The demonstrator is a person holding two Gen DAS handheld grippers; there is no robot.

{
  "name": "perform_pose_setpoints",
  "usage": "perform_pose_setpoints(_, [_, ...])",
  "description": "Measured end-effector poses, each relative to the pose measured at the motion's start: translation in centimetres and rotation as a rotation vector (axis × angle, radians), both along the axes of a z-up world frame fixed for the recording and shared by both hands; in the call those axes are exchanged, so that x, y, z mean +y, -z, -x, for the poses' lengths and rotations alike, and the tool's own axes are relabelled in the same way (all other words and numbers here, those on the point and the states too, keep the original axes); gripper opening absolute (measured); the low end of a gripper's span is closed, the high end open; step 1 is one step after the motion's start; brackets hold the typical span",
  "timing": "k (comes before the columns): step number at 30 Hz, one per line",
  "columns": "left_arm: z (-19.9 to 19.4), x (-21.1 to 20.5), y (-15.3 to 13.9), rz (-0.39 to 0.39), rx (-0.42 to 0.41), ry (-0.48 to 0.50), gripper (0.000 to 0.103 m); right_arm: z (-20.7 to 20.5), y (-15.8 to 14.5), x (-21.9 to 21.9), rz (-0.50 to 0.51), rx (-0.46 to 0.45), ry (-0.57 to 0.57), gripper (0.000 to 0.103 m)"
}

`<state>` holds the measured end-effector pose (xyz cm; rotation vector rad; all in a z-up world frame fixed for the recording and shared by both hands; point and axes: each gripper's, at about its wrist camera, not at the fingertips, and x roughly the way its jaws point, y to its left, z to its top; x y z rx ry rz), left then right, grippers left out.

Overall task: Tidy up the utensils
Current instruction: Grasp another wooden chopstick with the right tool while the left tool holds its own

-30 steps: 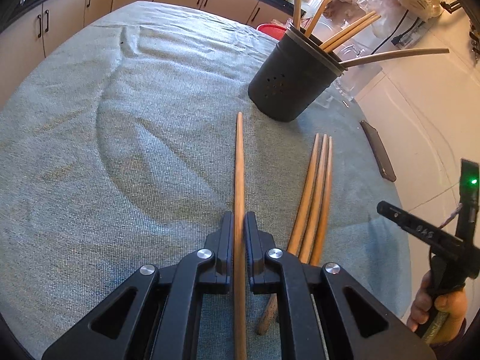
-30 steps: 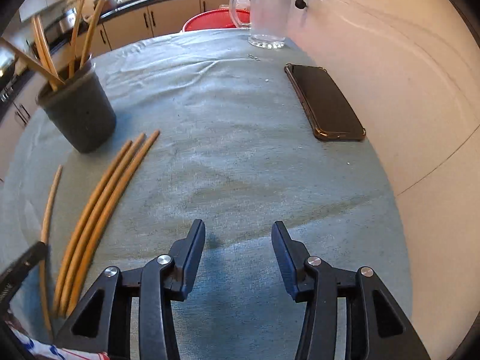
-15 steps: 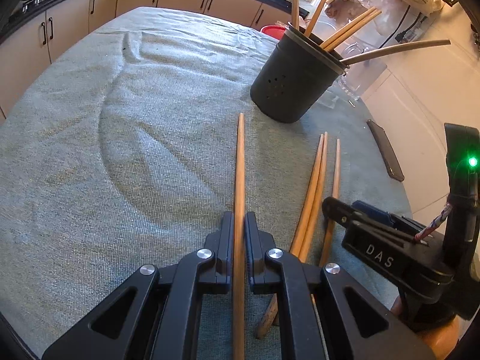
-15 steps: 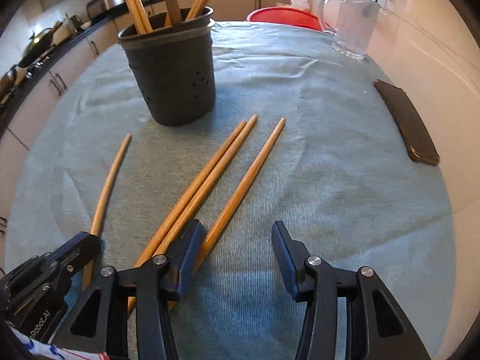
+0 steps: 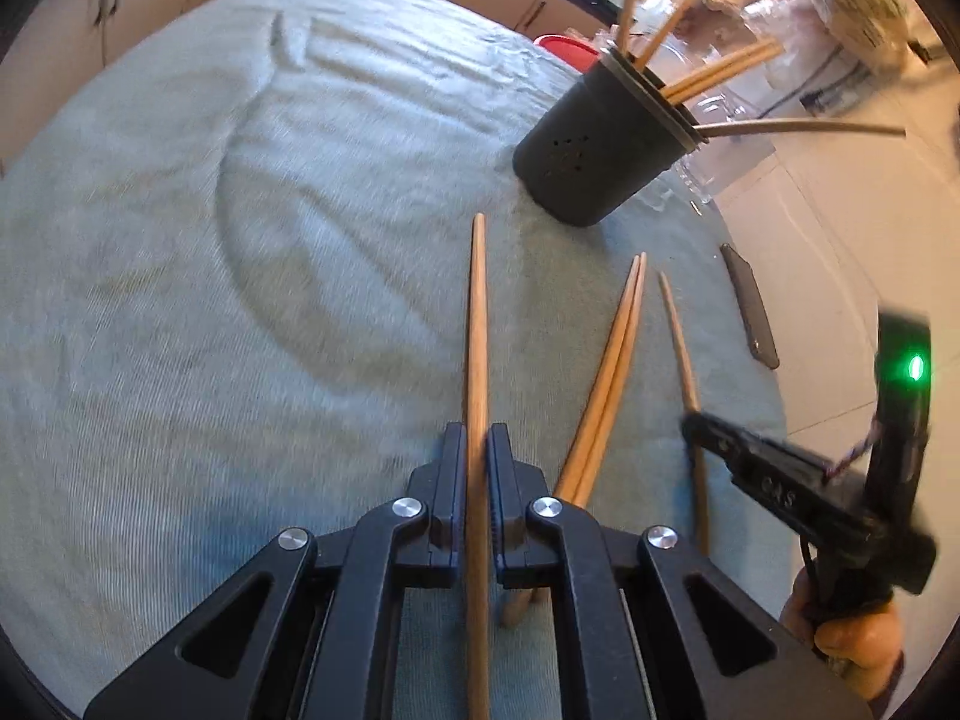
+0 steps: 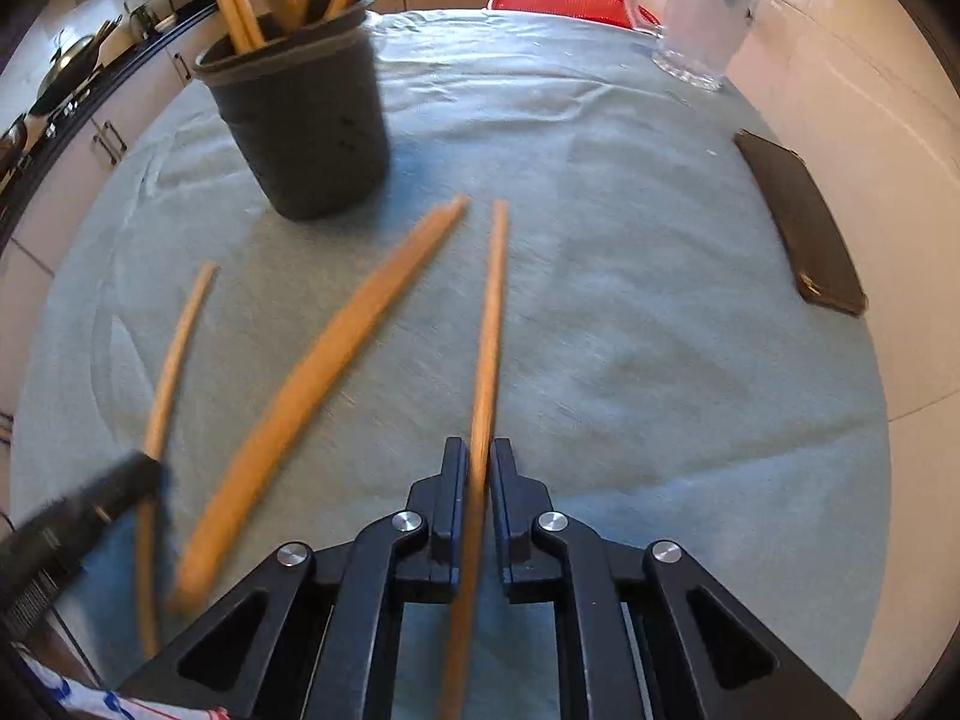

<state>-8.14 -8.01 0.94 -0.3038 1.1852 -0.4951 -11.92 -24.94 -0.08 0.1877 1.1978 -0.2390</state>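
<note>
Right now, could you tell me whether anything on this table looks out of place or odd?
Mostly the chopsticks: two lie loose on the cloth beside the holder, apart from the ones standing in it. Each tongs, left and right, grips one more. A phone sits near the table edge. Nothing looks spilled or broken.

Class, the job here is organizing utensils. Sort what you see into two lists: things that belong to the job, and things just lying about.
Belongs to the job:
- chopstick in the left gripper
- chopstick in the right gripper
- loose pair of chopsticks
- black utensil holder

Just lying about:
- phone
- glass pitcher
- red basket
</note>
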Motion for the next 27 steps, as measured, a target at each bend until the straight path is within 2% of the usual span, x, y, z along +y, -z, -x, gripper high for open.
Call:
perform_pose_setpoints(4, [1.1, 0.0, -0.2, -0.024, 0.034, 0.004, 0.007, 3.3, 0.1, -2.5, 0.061, 0.048, -0.058, 0.008])
perform_pose_setpoints(6, [1.2, -0.5, -0.5, -0.067, 0.036, 0.02, 0.007, 4.1, 0.1, -3.3, 0.085, 0.056, -0.079, 0.023])
perform_pose_setpoints(8, [0.9, -0.9, -0.7, -0.105, 0.051, 0.027, 0.007, 4.3, 0.1, -4.4, 0.079, 0.063, -0.082, 0.03])
perform_pose_setpoints(14, [-0.5, -2.4, -1.0, -0.216, 0.109, 0.069, 0.007, 1.2, 0.5, -7.4, -0.033, 0.104, -0.094, 0.03])
perform_pose_setpoints(20, [-2.7, -2.9, -0.8, -0.243, 0.217, 0.109, 0.007, -1.6, 0.5, -7.7, -0.04, 0.199, -0.117, 0.03])
perform_pose_setpoints(27, [-4.4, -4.6, -0.9, -0.363, 0.199, 0.167, 0.007, -4.6, 0.8, -7.6, -0.024, 0.297, -0.159, 0.03])
